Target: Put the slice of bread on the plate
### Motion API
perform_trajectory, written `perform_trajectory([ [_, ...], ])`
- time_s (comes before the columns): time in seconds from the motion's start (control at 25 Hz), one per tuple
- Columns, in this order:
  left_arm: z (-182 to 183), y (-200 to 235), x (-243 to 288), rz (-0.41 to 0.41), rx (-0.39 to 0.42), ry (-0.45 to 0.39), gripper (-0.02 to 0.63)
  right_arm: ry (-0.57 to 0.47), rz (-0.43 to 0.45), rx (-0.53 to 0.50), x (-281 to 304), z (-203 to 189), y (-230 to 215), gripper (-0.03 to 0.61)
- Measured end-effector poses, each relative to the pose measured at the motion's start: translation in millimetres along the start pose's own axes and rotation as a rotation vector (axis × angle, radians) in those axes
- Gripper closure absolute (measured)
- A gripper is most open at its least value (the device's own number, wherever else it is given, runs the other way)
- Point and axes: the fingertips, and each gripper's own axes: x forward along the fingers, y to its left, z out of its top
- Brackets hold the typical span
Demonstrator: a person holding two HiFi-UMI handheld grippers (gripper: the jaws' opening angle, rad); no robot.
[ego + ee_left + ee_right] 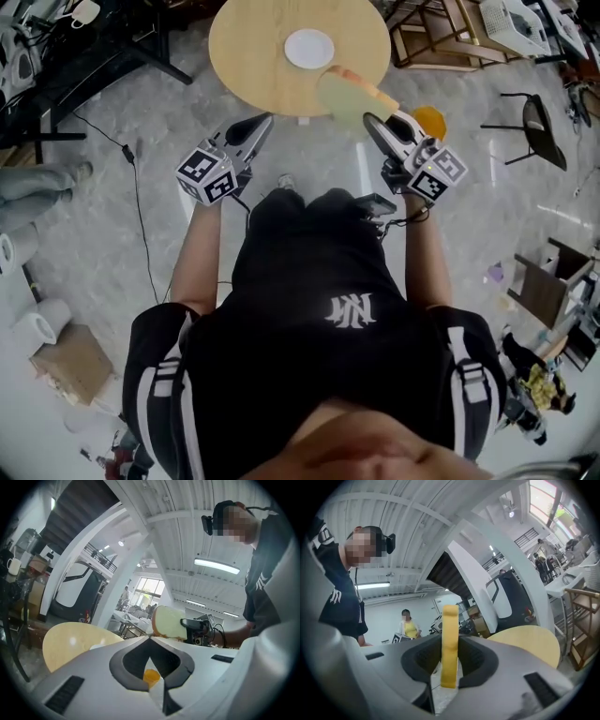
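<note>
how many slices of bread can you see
1. The slice of bread is clamped edge-on in the jaws of the right gripper, at the near edge of the round table, short of the white plate. None lies on the plate.

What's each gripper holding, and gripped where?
Right gripper clamps the slice of bread across its flat faces near one edge, and the rest sticks out past the jaws. Left gripper holds nothing.
</note>
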Motion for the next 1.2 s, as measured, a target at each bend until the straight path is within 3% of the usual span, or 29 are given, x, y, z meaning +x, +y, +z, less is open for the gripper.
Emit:
perform_trajectory([
  [0.28,-1.1,44.9,22.1,0.013,-0.054,0.017,0.601,0.029,-0.039,0.042,19.3,-2.6,-42.7,0.486],
  [0.52,1.5,74.8,61.5,0.038,-0.071,0.048,0.601,0.034,-0.019,0.073,36.2,3.9,-94.7,0.486],
  [0.92,11.6,148.4,122.5,0.138,-0.122,0.115,0.601,0.119,0.11,0.168,99.6,8.0,-191.0,0.486],
  [1.2,-1.5,174.8,127.1,0.212,-0.149,0.148,0.601,0.187,0.176,0.254,131.8,-14.2,-216.3,0.486],
])
